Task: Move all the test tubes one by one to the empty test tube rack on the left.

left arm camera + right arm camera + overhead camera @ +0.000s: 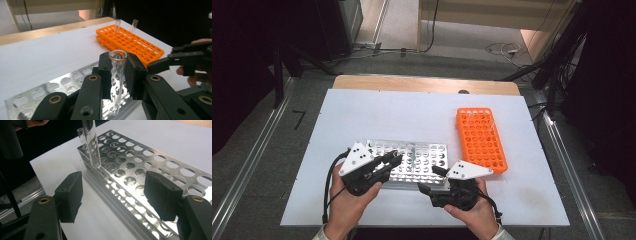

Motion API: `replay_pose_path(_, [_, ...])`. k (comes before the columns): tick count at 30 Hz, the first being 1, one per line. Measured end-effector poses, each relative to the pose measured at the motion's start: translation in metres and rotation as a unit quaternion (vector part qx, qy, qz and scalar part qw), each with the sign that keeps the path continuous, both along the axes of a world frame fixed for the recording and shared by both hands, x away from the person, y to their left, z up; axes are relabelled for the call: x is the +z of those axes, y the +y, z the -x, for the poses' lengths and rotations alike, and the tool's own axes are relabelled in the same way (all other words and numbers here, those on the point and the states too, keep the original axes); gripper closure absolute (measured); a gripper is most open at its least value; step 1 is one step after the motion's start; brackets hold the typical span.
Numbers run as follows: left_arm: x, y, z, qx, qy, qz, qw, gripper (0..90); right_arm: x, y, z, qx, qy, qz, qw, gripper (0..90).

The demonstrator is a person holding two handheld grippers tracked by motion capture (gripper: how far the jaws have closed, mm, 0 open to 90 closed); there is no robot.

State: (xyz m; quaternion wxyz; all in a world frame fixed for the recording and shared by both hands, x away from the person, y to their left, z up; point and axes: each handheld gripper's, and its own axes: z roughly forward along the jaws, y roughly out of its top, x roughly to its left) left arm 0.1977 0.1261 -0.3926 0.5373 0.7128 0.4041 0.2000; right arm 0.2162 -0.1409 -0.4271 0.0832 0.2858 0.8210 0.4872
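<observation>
Steel rack (412, 165) sits near-centre on the desk (362, 115), orange rack (481, 140) to its right. Your left gripper (117, 75) clamps the glass tube (116, 80) mid-length above the steel rack — light, slick, brittle, so grip gently. Right gripper (115, 195) fingers wide, empty.

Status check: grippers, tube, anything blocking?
Left gripper shut on glass tube, upright above metal rack. Right gripper open, empty. Nothing blocking.

The left gripper (396, 160) was clamped tight with its fingers (105, 72) upright; the right gripper (432, 179) stood open beside it.
</observation>
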Motion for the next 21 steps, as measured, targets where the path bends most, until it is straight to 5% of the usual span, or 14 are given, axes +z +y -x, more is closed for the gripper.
replay_pose_path(21, [-0.012, 0.026, -0.009, 0.051, -0.015, -0.032, 0.998, 76.1, 0.003, -0.008, -0.004, -0.012, 0.0, -0.006, 0.9999, 31.1])
